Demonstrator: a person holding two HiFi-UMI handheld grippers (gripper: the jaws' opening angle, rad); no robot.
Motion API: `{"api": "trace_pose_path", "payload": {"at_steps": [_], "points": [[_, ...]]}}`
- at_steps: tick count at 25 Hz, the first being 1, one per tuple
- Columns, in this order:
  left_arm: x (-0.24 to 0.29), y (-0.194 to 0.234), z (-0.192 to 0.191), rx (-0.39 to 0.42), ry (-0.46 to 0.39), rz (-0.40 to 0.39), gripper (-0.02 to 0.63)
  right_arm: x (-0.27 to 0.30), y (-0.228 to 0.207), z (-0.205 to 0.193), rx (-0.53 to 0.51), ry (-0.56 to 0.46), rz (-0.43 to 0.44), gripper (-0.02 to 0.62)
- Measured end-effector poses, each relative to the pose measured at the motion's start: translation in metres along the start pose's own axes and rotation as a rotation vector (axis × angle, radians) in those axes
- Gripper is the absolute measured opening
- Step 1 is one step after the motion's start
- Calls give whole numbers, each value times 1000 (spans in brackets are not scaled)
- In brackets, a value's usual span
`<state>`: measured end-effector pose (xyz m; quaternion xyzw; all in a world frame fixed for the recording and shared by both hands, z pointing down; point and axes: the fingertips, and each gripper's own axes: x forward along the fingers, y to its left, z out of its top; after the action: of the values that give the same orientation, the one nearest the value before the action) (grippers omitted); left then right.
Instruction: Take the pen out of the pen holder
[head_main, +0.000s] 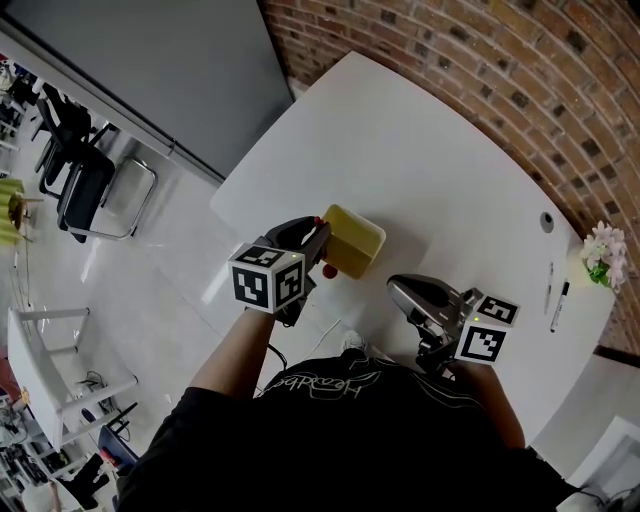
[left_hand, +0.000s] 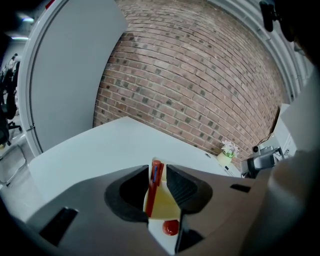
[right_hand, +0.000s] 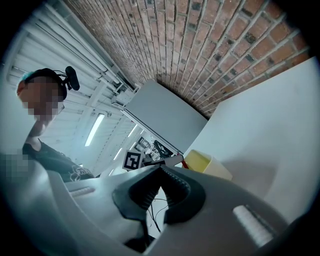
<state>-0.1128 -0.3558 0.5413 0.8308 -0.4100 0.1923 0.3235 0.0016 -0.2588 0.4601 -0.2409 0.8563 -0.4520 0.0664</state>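
Note:
A yellow pen holder (head_main: 357, 240) stands on the white table (head_main: 400, 140) near its front edge. A red pen (head_main: 321, 221) sticks up at the holder's left side. My left gripper (head_main: 317, 233) reaches over that side. In the left gripper view the red pen (left_hand: 154, 184) stands between the jaws of the left gripper (left_hand: 161, 172), close against the left pad, with a slit showing the holder (left_hand: 165, 206) before the right pad. My right gripper (head_main: 402, 291) hovers right of the holder, its jaws (right_hand: 160, 169) meeting at the tips with nothing in them. The holder (right_hand: 202, 162) shows beyond them.
A small red round thing (head_main: 329, 270) lies at the holder's near base. A flower pot (head_main: 603, 255) and two loose pens (head_main: 559, 304) are at the table's right end. A brick wall (head_main: 480, 50) curves behind. Chairs (head_main: 85, 180) stand on the floor to the left.

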Motion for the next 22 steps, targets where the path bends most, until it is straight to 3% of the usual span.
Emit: {"api": "trace_pose_path", "payload": {"at_steps": [9,22], "points": [[1,1,-1,-13,0,21,69,-2,-1,0,-4,-4,2,3],[-10,-4,4,13,-22,33,67,-2,5,-4,-8,-4,13,3]]}}
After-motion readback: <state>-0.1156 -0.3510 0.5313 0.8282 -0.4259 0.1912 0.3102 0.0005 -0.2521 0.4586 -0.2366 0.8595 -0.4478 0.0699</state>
